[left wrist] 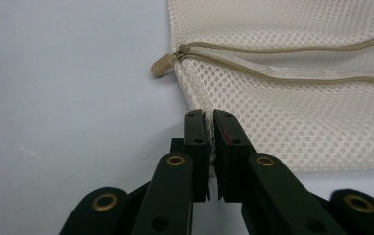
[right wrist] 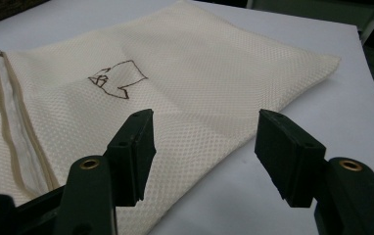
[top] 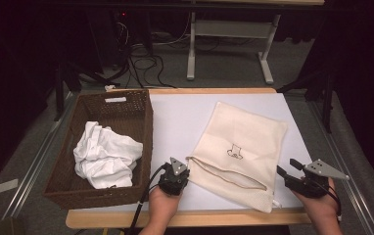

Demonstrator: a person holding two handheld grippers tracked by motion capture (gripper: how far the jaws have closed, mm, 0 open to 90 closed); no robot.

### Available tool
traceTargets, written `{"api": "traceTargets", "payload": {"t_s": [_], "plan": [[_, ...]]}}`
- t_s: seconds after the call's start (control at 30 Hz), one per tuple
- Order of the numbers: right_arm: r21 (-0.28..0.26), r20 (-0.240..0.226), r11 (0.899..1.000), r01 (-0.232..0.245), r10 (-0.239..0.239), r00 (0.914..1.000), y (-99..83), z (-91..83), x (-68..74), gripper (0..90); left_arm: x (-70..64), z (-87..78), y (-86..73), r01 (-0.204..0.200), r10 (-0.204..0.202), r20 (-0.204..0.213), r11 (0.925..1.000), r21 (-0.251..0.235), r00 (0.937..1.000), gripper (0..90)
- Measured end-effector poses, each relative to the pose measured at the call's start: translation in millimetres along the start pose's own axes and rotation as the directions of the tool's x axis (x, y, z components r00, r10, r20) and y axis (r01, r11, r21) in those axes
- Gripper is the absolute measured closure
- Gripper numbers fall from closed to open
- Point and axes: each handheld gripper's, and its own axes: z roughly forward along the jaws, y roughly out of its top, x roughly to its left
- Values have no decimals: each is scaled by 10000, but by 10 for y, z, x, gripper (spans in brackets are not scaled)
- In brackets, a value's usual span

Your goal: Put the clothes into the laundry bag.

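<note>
A cream mesh laundry bag (top: 244,142) with a small brown drawing lies flat on the white table (top: 180,117), its zipper (top: 229,177) gaping open along the near edge. My left gripper (top: 185,166) is at the bag's near-left corner. In the left gripper view the jaws (left wrist: 209,115) are shut, pinching the mesh (left wrist: 297,112) just below the tan zipper pull (left wrist: 161,65). My right gripper (top: 288,167) hovers open by the bag's right side. In the right gripper view its jaws (right wrist: 204,127) stand wide apart over the bag's edge (right wrist: 199,73), holding nothing.
A brown wicker basket (top: 148,122) stands at the table's left with a crumpled white cloth (top: 104,154) inside. Beyond the table's far edge are cables and a white table frame (top: 234,29) on the floor.
</note>
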Motion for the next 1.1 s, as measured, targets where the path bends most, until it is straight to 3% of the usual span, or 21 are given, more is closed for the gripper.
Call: {"api": "traceTargets", "payload": {"t_s": [0.17,0.43,0.63,0.73,0.87,0.97,1.1], "plan": [[39,-103,10000,21,-20,9999,-4,12,18,412,39,-4,0,263,-264,93,9996,37,9996,844],[209,-180,9997,-103,106,9998,-16,66,7,416,65,-22,-11,177,-176,-426,9998,20,9989,819],[251,-325,9997,-35,43,9995,-11,71,34,403,45,-70,3,-5,-5,-417,9997,-241,9991,590],[228,-352,9997,25,-16,9994,-4,78,59,359,-18,-137,21,-303,291,-172,9966,-762,9994,470],[178,-268,9998,-8,13,9996,10,75,93,285,-102,-184,33,-750,733,-183,9901,-1189,9971,307],[33,-152,10000,-32,33,9999,26,40,130,239,-145,-200,43,-863,874,34,9891,-1195,9962,170],[-127,-50,9997,-196,196,9998,29,-16,175,197,-179,-214,43,-967,991,135,9879,-1212,9950,90]]}}
